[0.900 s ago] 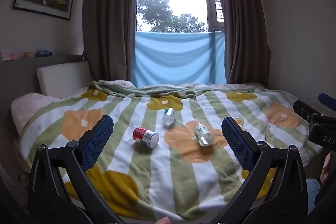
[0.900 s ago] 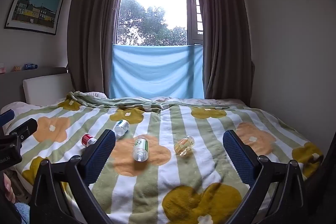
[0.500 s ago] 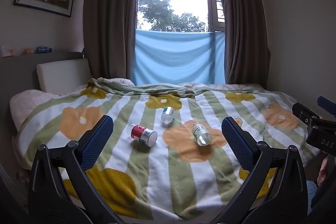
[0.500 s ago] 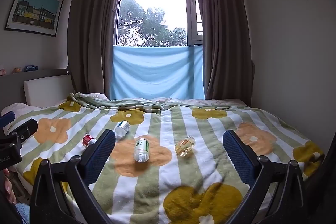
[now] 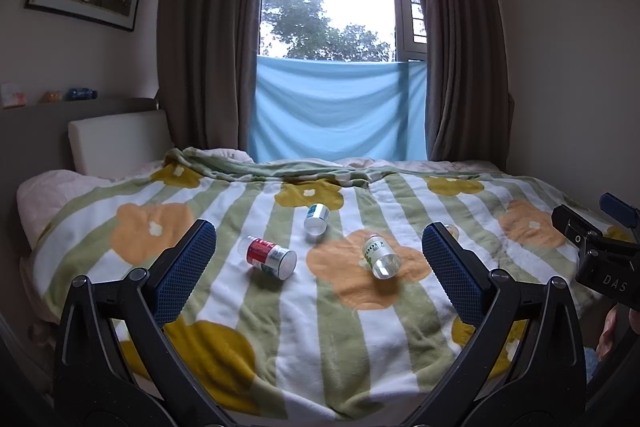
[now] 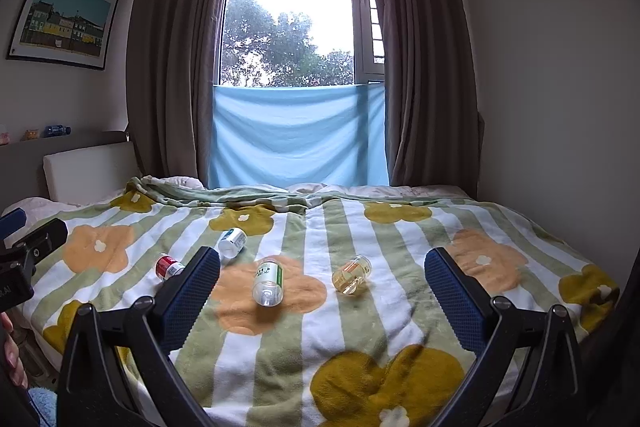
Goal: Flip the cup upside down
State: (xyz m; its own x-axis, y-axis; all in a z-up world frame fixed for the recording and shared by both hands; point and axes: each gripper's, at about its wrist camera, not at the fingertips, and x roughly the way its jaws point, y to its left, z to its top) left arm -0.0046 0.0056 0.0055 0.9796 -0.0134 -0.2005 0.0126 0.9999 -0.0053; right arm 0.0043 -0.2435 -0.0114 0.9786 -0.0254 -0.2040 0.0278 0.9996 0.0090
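Note:
Several clear cups lie on their sides on the flowered blanket (image 5: 304, 327). A red-labelled cup (image 5: 270, 257), a blue-labelled cup (image 5: 317, 218) and a green-labelled cup (image 5: 380, 256) show in the left wrist view. In the right wrist view they are the red cup (image 6: 168, 266), blue cup (image 6: 232, 242), green cup (image 6: 268, 282), plus an orange-labelled cup (image 6: 352, 274). My left gripper (image 5: 319, 271) is open and empty, short of the cups. My right gripper (image 6: 322, 297) is open and empty, held above the near blanket.
The bed fills the room from the headboard (image 5: 116, 141) on the left to the wall on the right. Curtains and a blue cloth (image 6: 298, 137) hang behind it. The right gripper's body (image 5: 600, 255) shows at the left view's right edge.
Both grippers have drifted slightly, the left view shifting a little downward and toward the bed. The cups have not moved. Both grippers stay open.

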